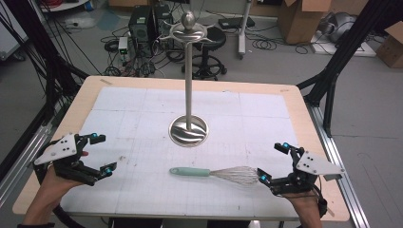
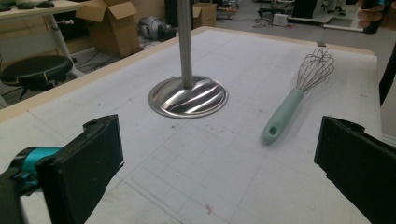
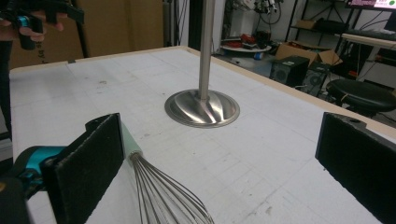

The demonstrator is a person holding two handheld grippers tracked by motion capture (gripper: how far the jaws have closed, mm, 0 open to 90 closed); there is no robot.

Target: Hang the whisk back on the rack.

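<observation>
Whisk (image 1: 214,173) lay flat on the table (image 1: 294,102), lower centre of the high view, mint handle pointing left, wire end pointing right. Stand (image 1: 188,76) stood upright mid-frame, just above it, not touching; its hooks at the top were bare.

Right gripper (image 1: 275,164), lower right: fingers spread wide, gripping nothing, lower fingertip just at the whisk's wire end. Contact or a small gap, couldn't tell. In the right gripper view the wires (image 3: 163,196) ran beside the left finger, not between the two.

Left gripper (image 1: 100,153), lower left: fingers also wide apart, empty, well clear of the whisk.

Judgement: barely started. Nothing gripped or lifted; pick-up and presumably hanging on the stand all remained.

No readable brand, label or writing anywhere.
</observation>
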